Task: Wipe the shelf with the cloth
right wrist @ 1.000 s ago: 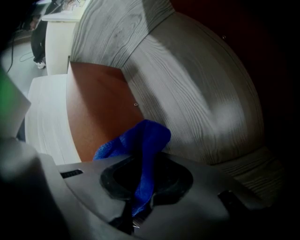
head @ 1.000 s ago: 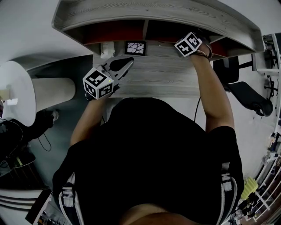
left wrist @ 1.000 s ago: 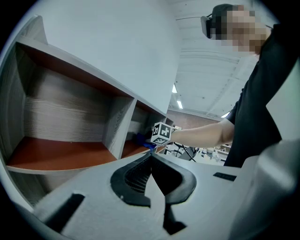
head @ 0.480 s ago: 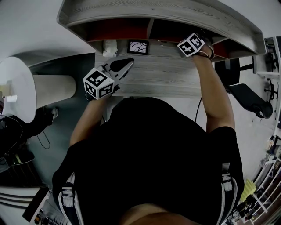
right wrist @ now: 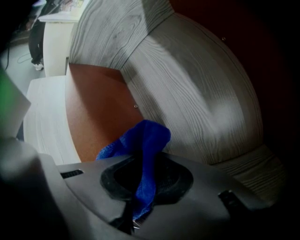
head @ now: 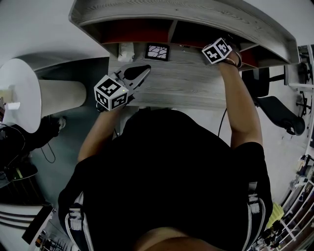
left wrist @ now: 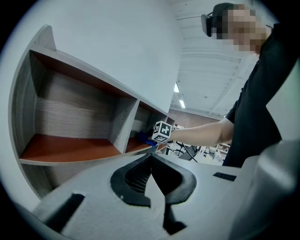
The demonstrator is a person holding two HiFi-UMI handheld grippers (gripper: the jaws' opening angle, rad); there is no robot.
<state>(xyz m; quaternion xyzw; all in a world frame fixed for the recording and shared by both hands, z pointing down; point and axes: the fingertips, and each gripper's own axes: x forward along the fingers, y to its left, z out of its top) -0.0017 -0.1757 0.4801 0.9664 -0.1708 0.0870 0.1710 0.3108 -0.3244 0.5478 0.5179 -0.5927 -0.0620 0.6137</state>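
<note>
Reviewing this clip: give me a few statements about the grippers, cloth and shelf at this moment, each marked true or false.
1. The right gripper is shut on a blue cloth. True.
2. The left gripper grips a corner of the cloth too. False: its jaws are together with nothing between them.
3. The right gripper reaches into a compartment of the shelf. True: it is in the one right of the divider.
4. The left gripper is inside the shelf's left compartment. False: it is out in front of the shelf, over the desk.
</note>
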